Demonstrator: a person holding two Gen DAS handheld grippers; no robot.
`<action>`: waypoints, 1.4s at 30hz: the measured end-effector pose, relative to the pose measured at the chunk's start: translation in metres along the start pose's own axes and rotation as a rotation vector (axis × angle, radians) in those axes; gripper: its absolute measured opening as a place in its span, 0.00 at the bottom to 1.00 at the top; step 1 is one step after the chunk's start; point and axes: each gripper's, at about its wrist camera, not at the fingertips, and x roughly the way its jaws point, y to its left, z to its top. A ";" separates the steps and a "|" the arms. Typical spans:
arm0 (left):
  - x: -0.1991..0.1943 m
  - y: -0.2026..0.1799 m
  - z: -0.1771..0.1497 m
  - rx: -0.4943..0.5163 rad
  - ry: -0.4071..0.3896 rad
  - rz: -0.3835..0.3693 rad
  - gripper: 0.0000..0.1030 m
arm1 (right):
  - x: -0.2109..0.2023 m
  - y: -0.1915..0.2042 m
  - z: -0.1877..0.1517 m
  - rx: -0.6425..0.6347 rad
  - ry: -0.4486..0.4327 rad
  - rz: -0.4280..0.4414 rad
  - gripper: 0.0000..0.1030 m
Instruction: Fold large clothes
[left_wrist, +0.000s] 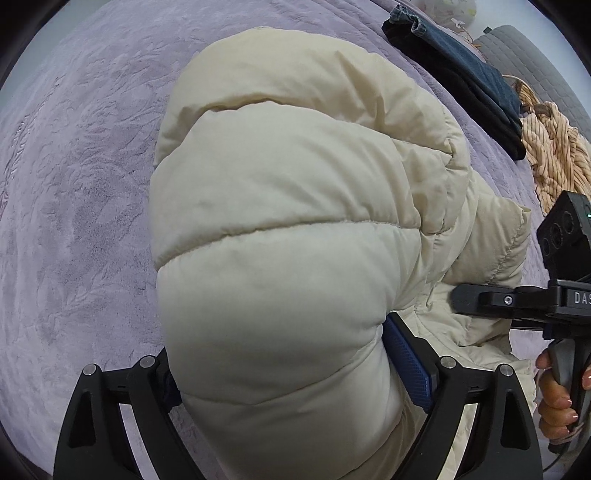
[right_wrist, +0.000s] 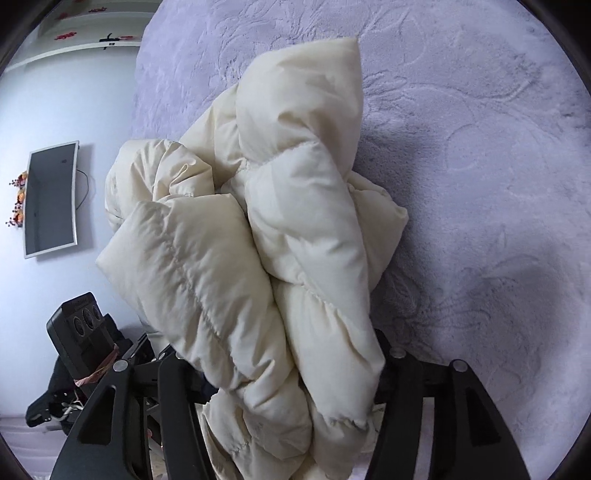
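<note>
A cream puffer jacket (left_wrist: 288, 206) lies bunched in thick folds on a lilac bedspread (left_wrist: 74, 192). In the left wrist view my left gripper (left_wrist: 280, 343) points steeply down with its jaws wide. A fat quilted roll of the jacket bulges between them, and part of the blue pad (left_wrist: 408, 363) is bare. In the right wrist view the jacket (right_wrist: 295, 221) is piled up and folded over itself. One fold hangs between the fingers of my right gripper (right_wrist: 277, 347), with a dark gap beside the right finger. The right gripper (left_wrist: 465, 299) also reaches in over the jacket's edge, held by a hand (left_wrist: 554, 402).
Folded dark clothes (left_wrist: 461, 77) and a beige cable-knit piece (left_wrist: 554, 158) lie at the bed's far right, by a grey quilted cushion (left_wrist: 532, 62). A wall screen (right_wrist: 51, 199) hangs beyond the bed's left edge. Bare bedspread (right_wrist: 480, 184) stretches to the right of the jacket.
</note>
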 end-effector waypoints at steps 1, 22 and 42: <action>0.000 0.000 0.000 -0.001 0.000 0.001 0.90 | -0.007 0.007 -0.002 -0.010 -0.010 -0.018 0.61; -0.026 0.004 0.001 0.027 -0.012 0.003 0.90 | -0.017 0.043 -0.089 -0.291 -0.009 -0.284 0.16; -0.017 -0.048 0.078 0.218 -0.067 -0.107 0.48 | 0.022 0.051 -0.113 -0.285 -0.081 -0.352 0.13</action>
